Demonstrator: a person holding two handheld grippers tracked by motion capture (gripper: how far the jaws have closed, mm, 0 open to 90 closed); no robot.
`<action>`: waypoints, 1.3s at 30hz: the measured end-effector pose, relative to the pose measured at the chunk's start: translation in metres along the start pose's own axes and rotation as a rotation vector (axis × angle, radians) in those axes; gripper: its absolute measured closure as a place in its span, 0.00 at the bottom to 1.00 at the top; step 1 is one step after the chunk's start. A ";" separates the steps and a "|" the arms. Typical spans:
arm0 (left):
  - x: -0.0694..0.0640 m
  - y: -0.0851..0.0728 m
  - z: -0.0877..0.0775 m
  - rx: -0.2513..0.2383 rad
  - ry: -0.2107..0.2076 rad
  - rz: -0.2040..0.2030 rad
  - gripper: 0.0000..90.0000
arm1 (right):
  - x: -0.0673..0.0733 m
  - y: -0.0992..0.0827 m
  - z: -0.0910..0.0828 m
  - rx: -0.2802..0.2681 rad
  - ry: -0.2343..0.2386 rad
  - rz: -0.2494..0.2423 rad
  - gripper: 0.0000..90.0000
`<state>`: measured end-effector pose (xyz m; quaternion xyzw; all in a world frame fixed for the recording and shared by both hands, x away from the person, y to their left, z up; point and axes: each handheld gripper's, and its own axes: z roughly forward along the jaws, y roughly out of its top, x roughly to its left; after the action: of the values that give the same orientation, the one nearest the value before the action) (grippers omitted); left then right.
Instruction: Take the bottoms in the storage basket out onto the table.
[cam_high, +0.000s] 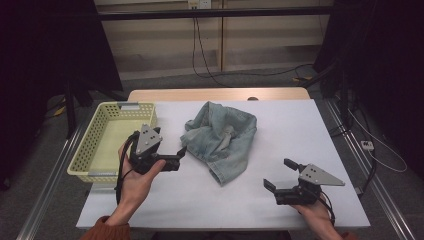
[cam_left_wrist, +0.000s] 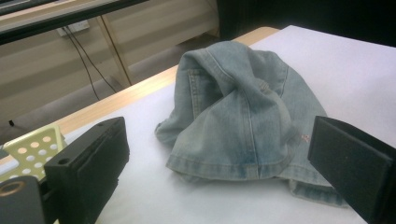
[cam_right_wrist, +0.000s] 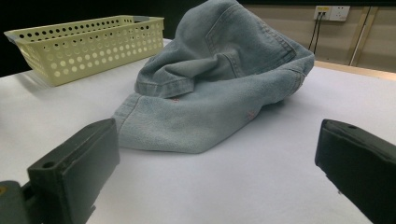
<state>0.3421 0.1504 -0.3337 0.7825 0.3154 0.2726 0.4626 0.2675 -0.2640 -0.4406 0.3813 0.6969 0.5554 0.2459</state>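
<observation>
1. Jeans (cam_high: 222, 137) lie crumpled mid-tabletop, between the two claws, touching neither.
2. Left claw (cam_high: 181, 152): jaws spread wide, nothing held. It hovers just beside the jeans' left edge, tips pointed at the denim. In the left gripper view the jeans (cam_left_wrist: 243, 116) sit straight ahead past both jaws, hem nearest.
3. Right claw (cam_high: 280, 175): jaws spread wide, nothing held. It sits near the front right of the tabletop, clear of the jeans' lower corner, with bare surface between. In the right gripper view the jeans (cam_right_wrist: 219, 88) lie ahead and centred between the jaws, a folded corner closest.
4. Basket (cam_high: 107, 140), pale yellow, perforated, stands on the left side of the tabletop (cam_high: 300, 130), beside the left claw and apart from the jeans. Right gripper view shows the basket (cam_right_wrist: 88, 44) behind the jeans, at far left.
5. Tabletop surface is white; a wooden edge runs along the far side.
</observation>
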 end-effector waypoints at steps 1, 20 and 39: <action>0.000 -0.002 -0.001 -0.004 0.001 -0.005 0.05 | 0.000 0.000 0.000 0.000 0.000 0.000 0.00; -0.012 -0.036 -0.025 0.022 -0.005 -0.018 0.06 | 0.000 0.000 0.001 0.002 0.002 -0.001 0.00; -0.007 -0.088 -0.030 0.071 0.014 -0.100 0.06 | 0.001 0.000 0.001 0.000 0.012 -0.011 0.00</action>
<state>0.2953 0.1946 -0.4007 0.7796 0.3668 0.2433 0.4455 0.2676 -0.2630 -0.4403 0.3739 0.7004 0.5566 0.2447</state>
